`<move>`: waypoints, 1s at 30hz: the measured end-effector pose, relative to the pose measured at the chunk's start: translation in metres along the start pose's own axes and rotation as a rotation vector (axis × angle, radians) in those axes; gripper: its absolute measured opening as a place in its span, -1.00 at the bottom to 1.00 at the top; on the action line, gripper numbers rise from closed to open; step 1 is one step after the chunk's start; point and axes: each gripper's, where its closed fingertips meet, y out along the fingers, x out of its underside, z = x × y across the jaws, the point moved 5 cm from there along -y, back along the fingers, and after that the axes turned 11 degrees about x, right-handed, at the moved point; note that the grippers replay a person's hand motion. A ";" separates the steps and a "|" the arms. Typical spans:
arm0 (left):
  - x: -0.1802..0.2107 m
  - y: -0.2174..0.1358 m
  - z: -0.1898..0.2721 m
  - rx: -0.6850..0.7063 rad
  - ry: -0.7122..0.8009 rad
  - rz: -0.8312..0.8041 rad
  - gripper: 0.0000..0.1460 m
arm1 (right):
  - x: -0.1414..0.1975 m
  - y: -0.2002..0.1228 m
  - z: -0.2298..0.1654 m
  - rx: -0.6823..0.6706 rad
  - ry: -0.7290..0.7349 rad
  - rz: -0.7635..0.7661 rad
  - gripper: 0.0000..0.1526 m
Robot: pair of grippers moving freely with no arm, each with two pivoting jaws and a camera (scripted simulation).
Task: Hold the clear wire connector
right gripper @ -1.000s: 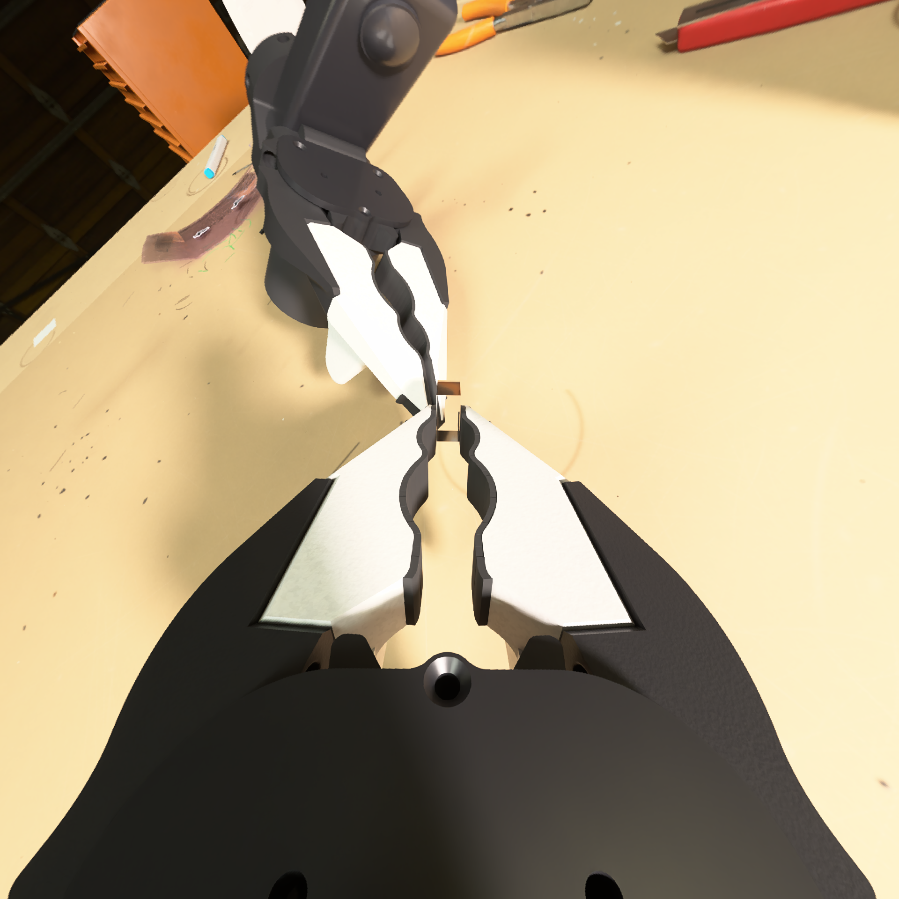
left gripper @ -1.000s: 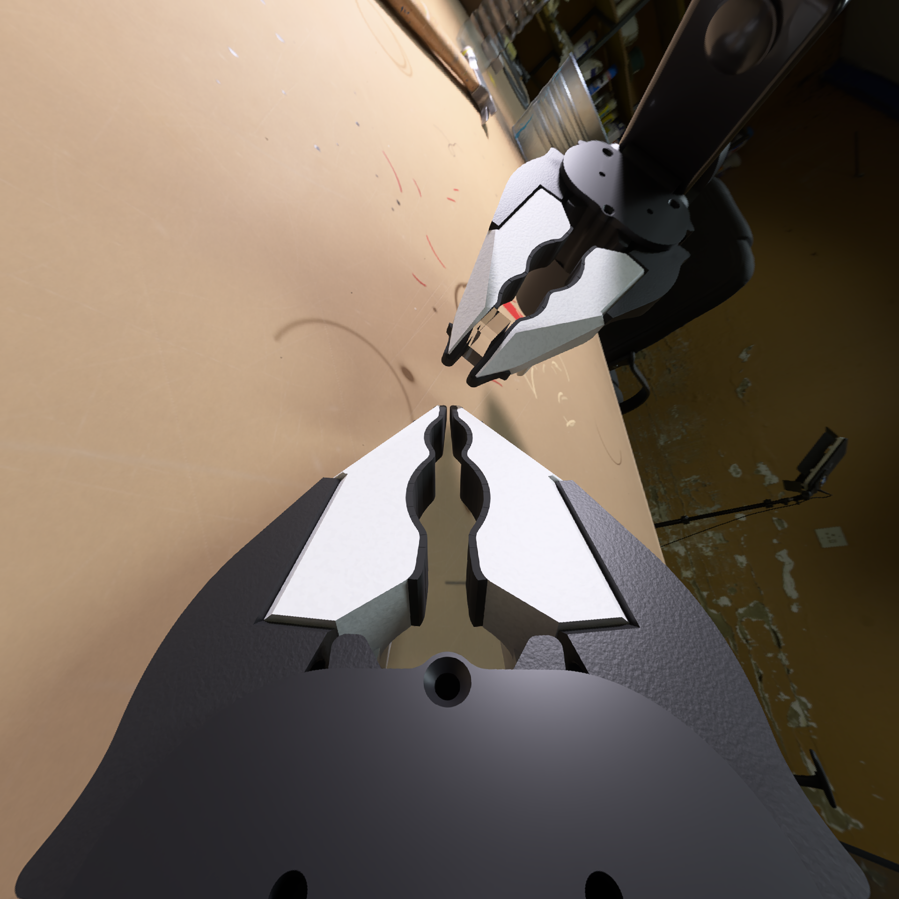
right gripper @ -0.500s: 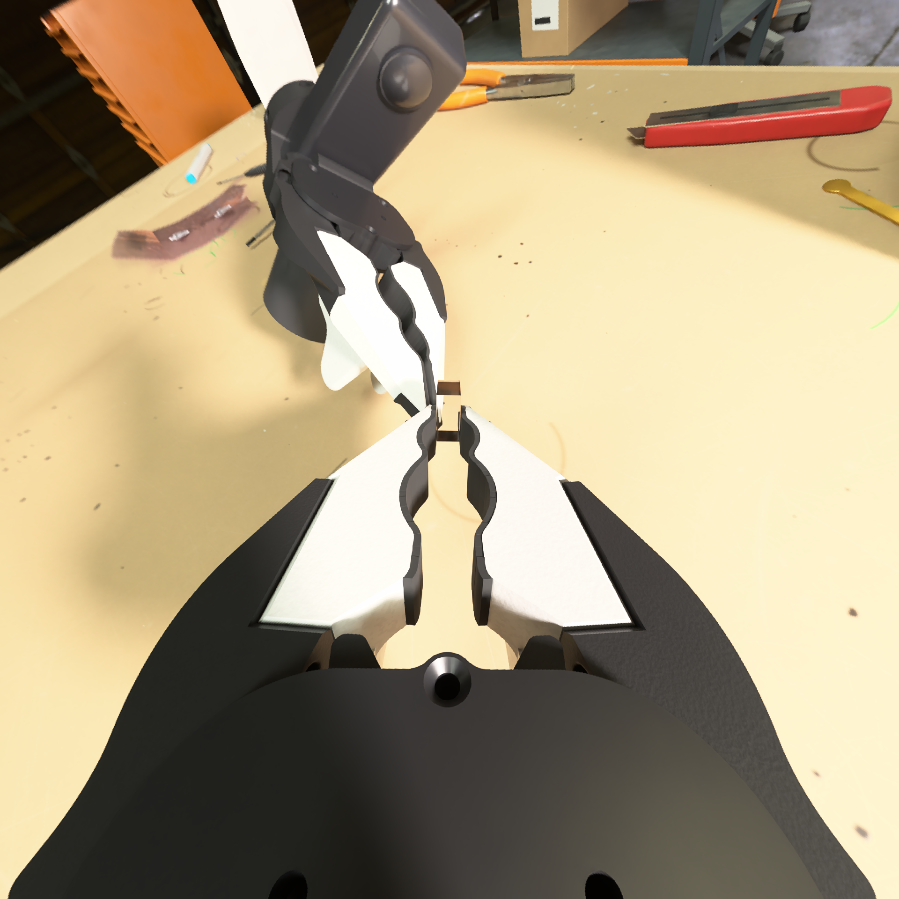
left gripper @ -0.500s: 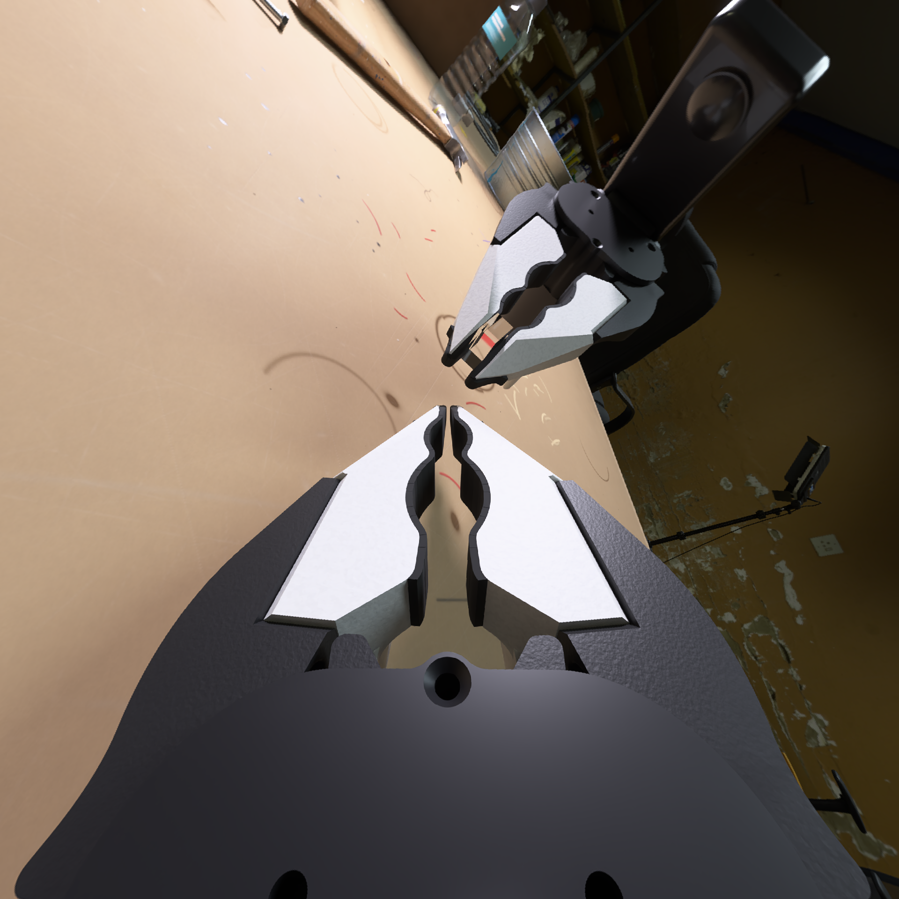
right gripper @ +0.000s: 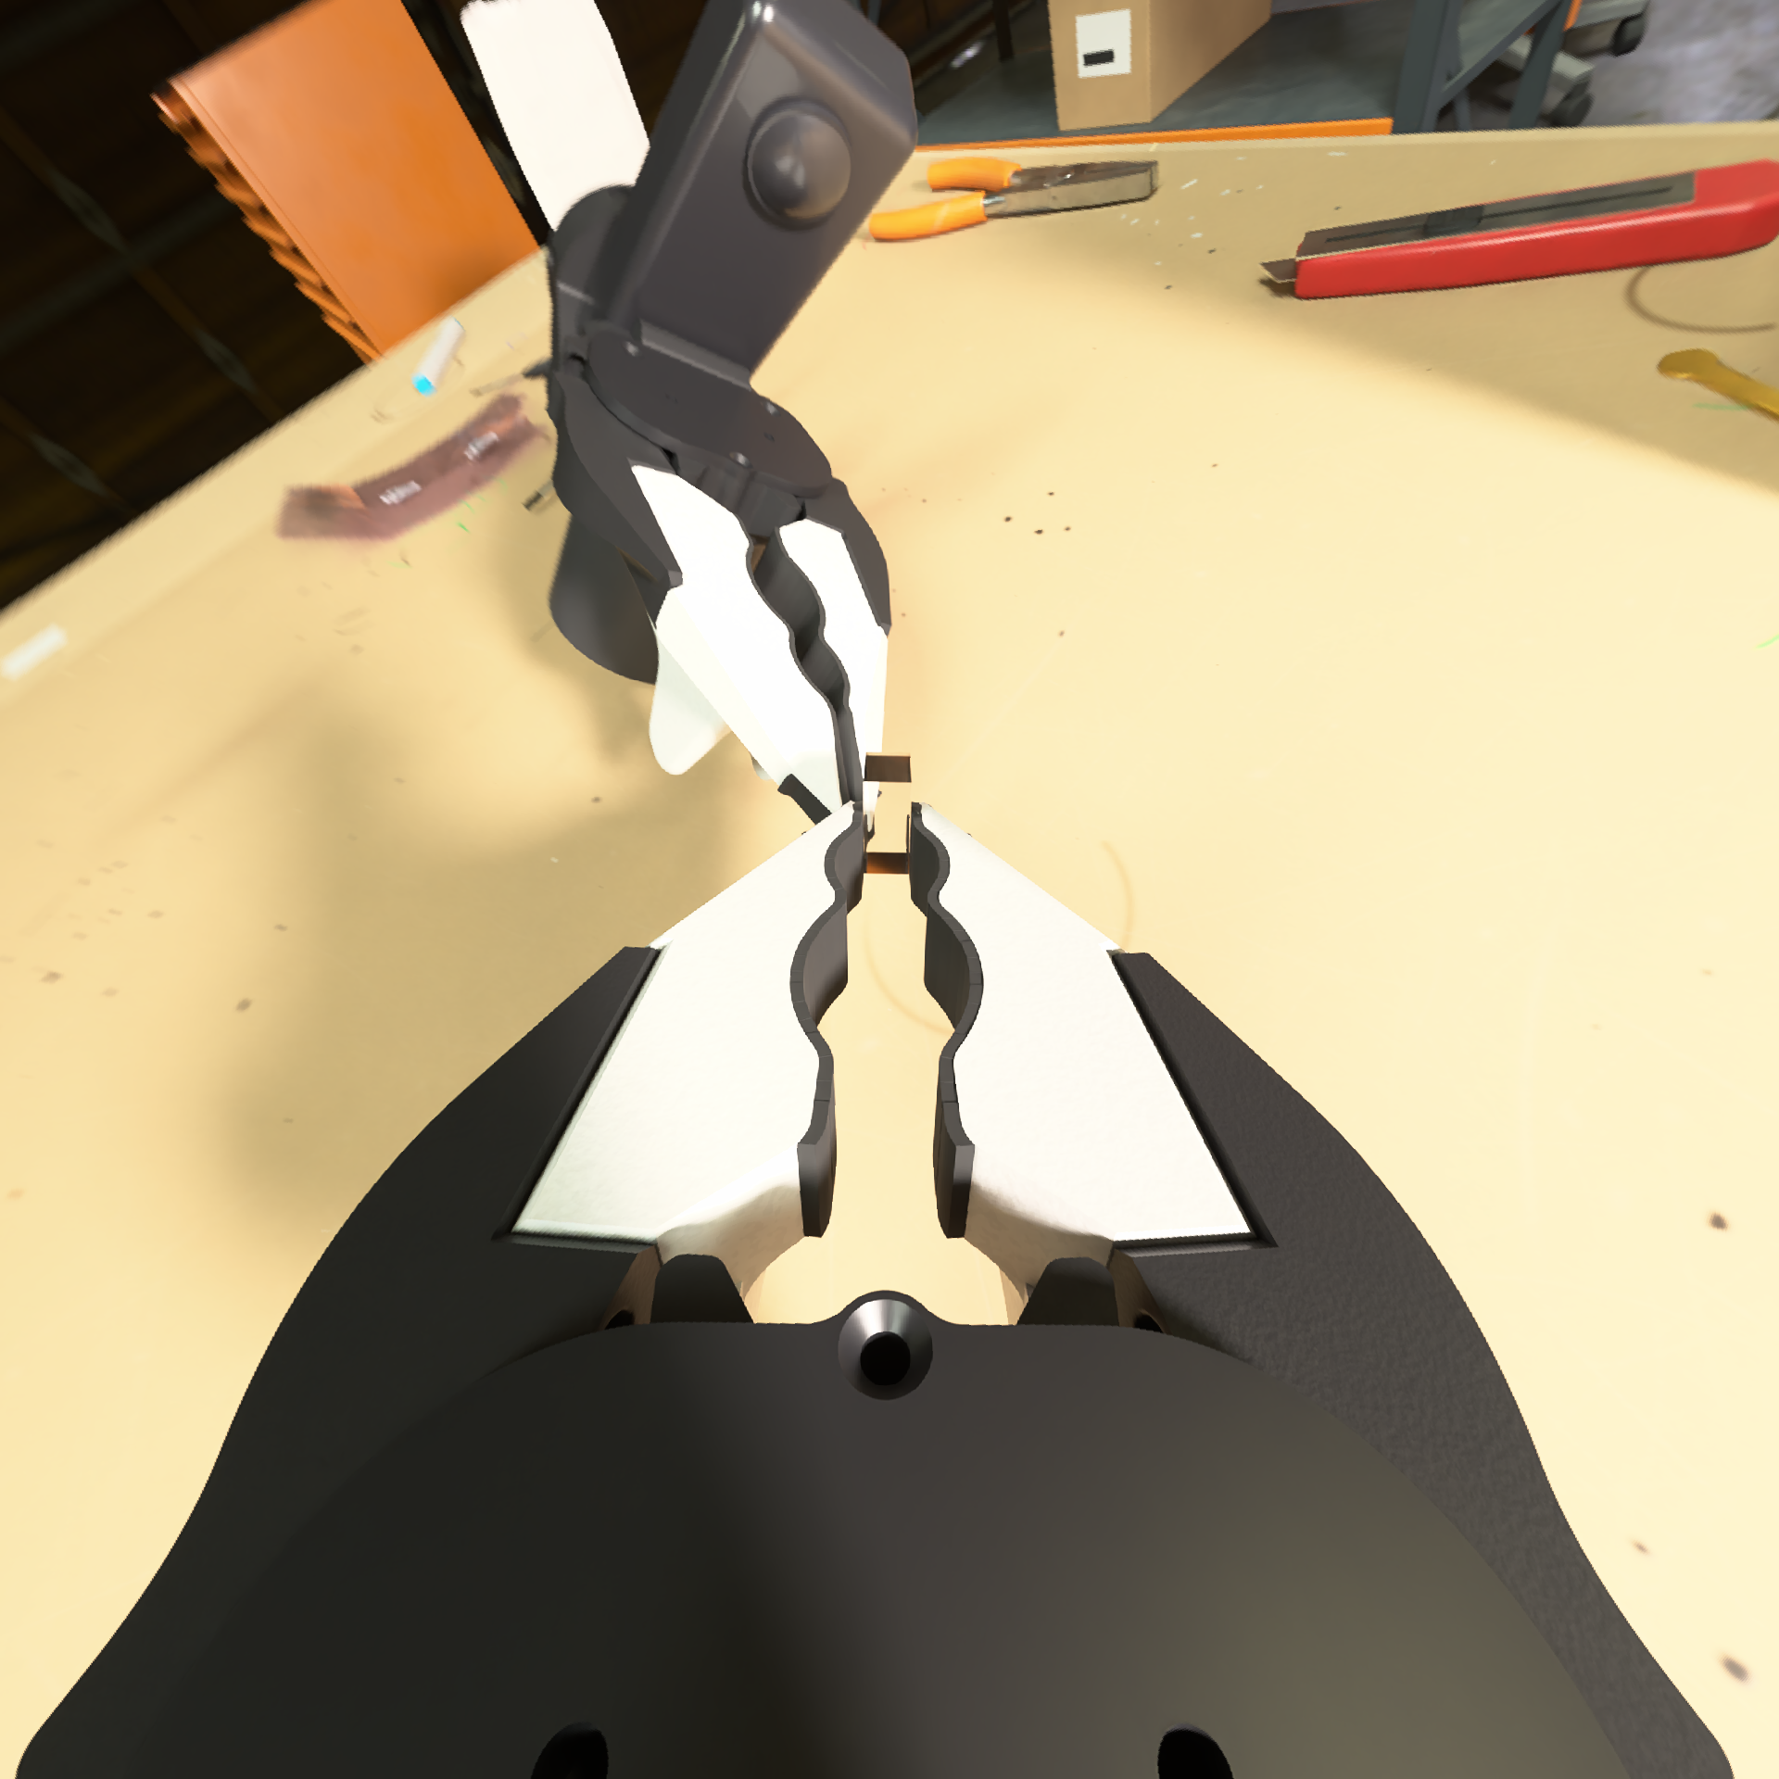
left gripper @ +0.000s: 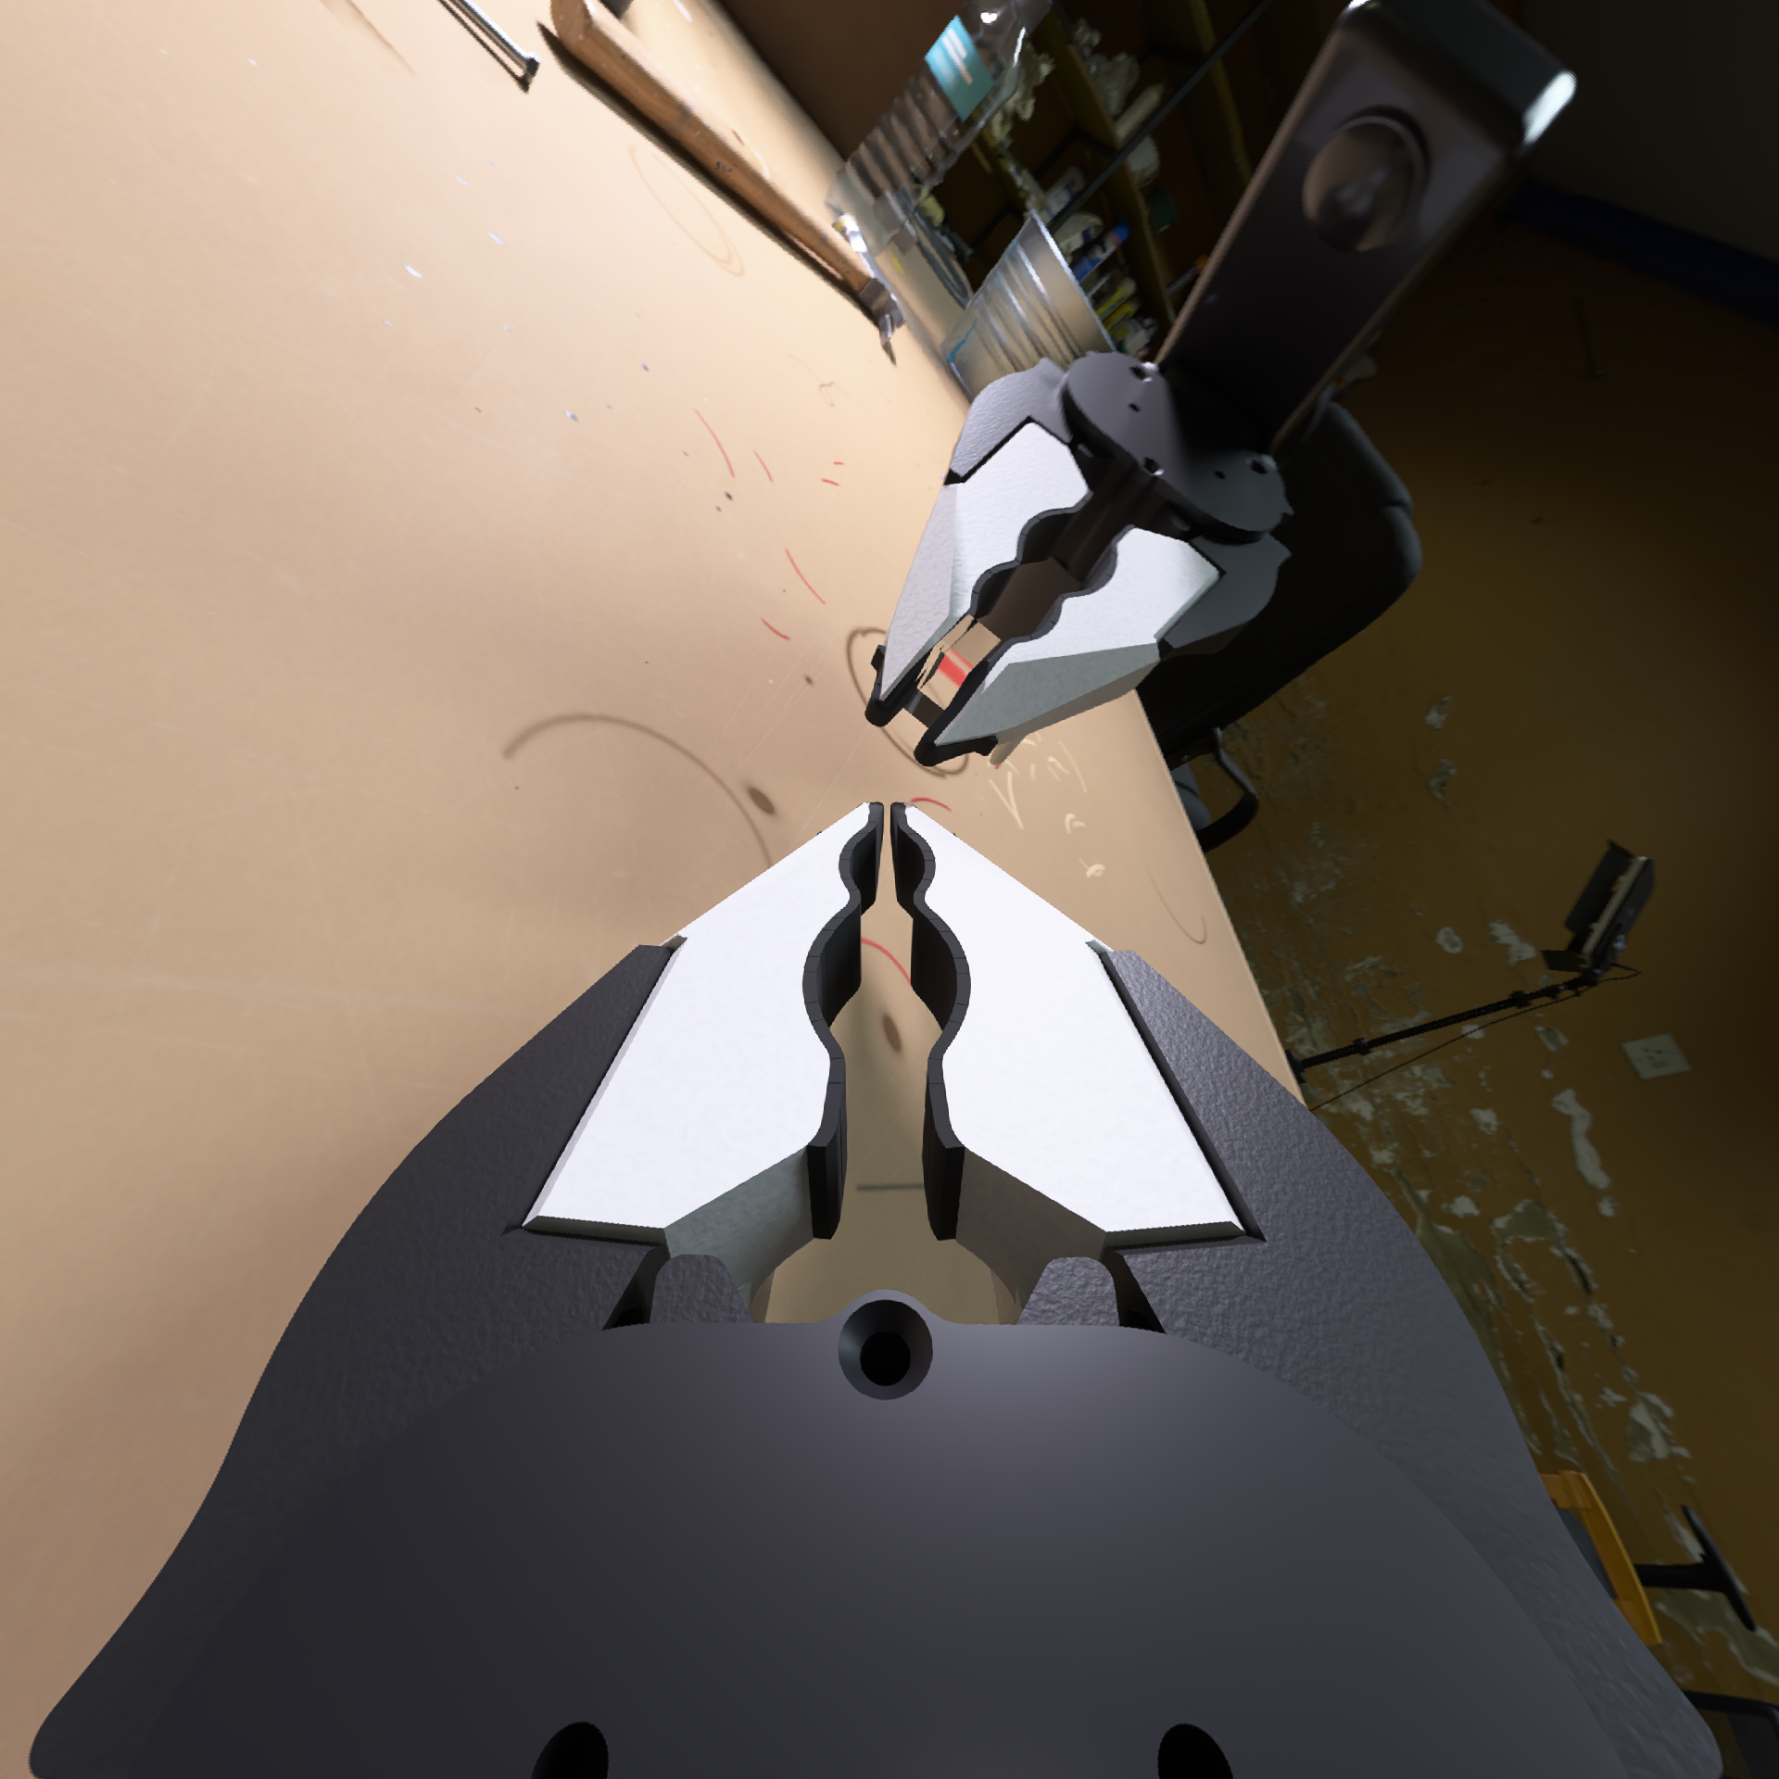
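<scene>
Tongs on my right (right gripper: pixel 886 833) grip the clear wire connector (right gripper: pixel 887 818) at their tips, above the tabletop (right gripper: pixel 1348 674). My left tongs (left gripper: pixel 885 809) are almost closed, holding nothing, just beside it.

The left hand-held gripper (left gripper: pixel 884 809) is seen with fingertips nearly together and nothing between them. The right hand-held gripper (right gripper: pixel 887 830) is closed around something small, tips facing the left one.

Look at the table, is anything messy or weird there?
A little messy. The table has dark specks, scribbles and ring marks, and a smeared brown strip near its left edge. The tools lie flat. The right gripper holds the clear wire connector above the table; the left gripper is shut, empty.
</scene>
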 end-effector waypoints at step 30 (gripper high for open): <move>-0.007 -0.001 0.004 -0.230 0.155 0.020 -0.98 | -0.003 0.005 -0.012 0.397 -0.475 0.104 -0.90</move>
